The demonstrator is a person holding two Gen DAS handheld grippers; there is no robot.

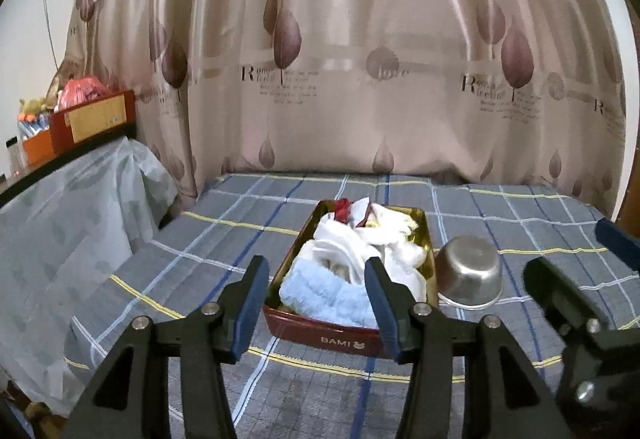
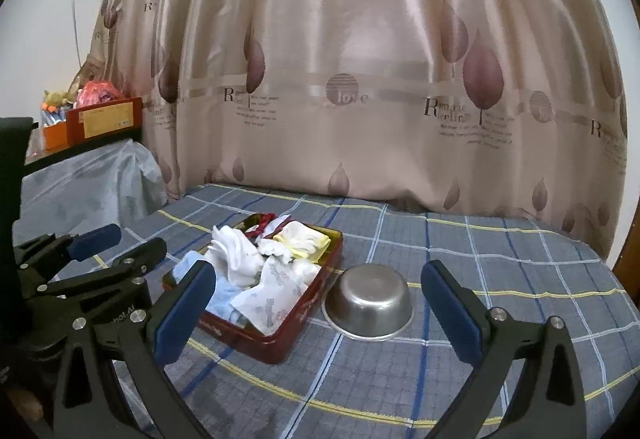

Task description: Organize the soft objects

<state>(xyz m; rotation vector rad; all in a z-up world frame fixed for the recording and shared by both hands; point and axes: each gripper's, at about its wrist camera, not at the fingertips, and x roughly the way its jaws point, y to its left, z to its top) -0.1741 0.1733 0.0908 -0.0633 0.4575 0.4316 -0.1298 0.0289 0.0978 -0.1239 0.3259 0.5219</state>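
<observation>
One red tin (image 2: 280, 343) sits on the plaid bedspread (image 2: 480, 279), just left of one upturned steel bowl (image 2: 370, 303). Inside the tin — one light-blue towel (image 1: 324, 295), several white cloths (image 2: 236, 255) too tangled to count, one pale-yellow folded cloth (image 2: 306, 239), one printed white wrapper (image 2: 276, 291). Two grippers — left (image 1: 316, 303), right (image 2: 320, 311).

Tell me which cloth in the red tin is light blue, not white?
The fluffy light blue towel, lying at the near end of the red tin. The other cloths piled behind it are white or pale yellow.

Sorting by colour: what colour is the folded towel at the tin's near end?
Light blue towel, clearest in the left wrist view.
</observation>
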